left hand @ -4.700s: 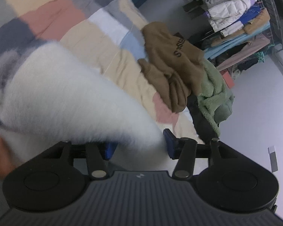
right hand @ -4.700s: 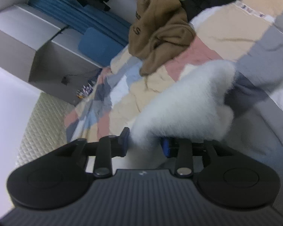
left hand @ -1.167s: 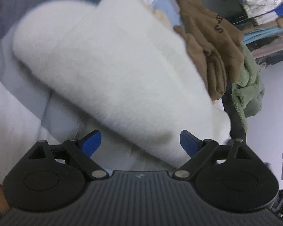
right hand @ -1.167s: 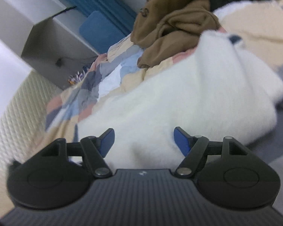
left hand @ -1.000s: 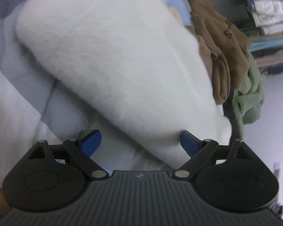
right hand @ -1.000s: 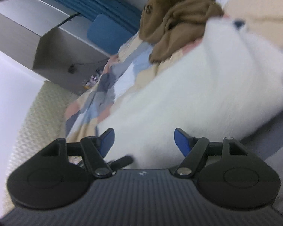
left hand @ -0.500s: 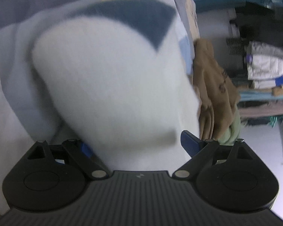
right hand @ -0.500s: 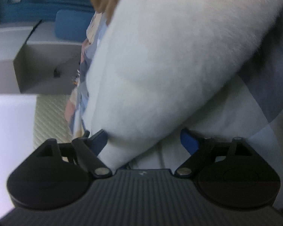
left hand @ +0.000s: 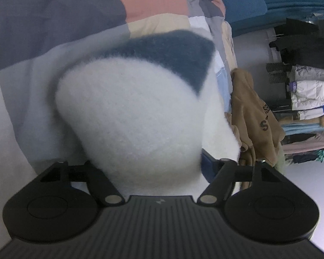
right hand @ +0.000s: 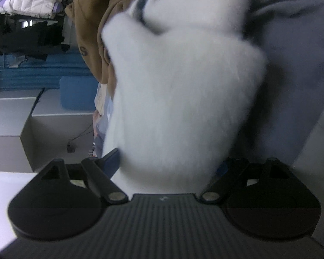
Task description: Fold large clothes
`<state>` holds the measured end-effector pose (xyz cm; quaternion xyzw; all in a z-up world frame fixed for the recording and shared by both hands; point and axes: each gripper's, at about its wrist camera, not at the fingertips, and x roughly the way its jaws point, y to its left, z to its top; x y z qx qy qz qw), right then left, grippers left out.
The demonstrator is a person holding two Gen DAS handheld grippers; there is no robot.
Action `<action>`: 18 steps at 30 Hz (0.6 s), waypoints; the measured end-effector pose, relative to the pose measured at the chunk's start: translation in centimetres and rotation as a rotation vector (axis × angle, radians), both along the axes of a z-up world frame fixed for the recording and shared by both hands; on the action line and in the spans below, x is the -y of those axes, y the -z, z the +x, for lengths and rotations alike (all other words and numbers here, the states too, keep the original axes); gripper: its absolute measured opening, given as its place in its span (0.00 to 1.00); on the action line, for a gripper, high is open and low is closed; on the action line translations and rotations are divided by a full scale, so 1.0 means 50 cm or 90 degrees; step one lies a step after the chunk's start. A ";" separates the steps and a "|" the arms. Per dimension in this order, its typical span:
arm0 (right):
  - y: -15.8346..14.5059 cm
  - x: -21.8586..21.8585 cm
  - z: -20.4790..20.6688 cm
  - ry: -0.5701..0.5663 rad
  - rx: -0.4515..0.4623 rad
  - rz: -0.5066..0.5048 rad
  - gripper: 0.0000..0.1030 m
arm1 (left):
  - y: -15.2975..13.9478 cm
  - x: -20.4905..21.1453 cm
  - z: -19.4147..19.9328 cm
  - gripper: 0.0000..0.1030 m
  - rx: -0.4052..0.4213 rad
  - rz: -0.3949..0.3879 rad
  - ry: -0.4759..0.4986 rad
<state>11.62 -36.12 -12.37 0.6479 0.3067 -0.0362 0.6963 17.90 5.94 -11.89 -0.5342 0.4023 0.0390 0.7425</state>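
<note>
A fluffy white garment (left hand: 136, 116) with a dark blue patch (left hand: 179, 56) lies bundled on the patchwork quilt (left hand: 54, 21). My left gripper (left hand: 144, 166) is wide open with the thick fold of the garment between its fingers; the left fingertip is hidden by the fleece. The same white garment (right hand: 179, 86) fills the right wrist view. My right gripper (right hand: 168, 164) is also wide open around the fold, its blue pads (right hand: 113, 161) just showing at the sides.
A brown hoodie (left hand: 254, 120) lies on the quilt's edge to the right, also in the right wrist view (right hand: 92, 32). A rack of clothes (left hand: 308, 99) stands beyond. A blue cushion (right hand: 77, 92) and a grey cabinet (right hand: 43, 133) are at the left.
Both grippers, shut on the garment earlier, opened and now have pushed in so the thick fold sits between their fingers. Both cameras have rolled sideways.
</note>
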 end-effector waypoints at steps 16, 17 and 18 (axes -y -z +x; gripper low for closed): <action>-0.059 0.009 0.007 -0.050 0.069 -0.155 0.46 | -0.056 0.014 -0.026 0.45 0.061 0.074 0.023; -0.067 0.008 0.005 -0.053 0.080 -0.167 0.45 | -0.061 0.016 -0.031 0.45 0.062 0.074 0.023; -0.078 0.005 0.018 -0.052 0.087 -0.175 0.44 | -0.066 0.016 -0.035 0.44 0.063 0.072 0.024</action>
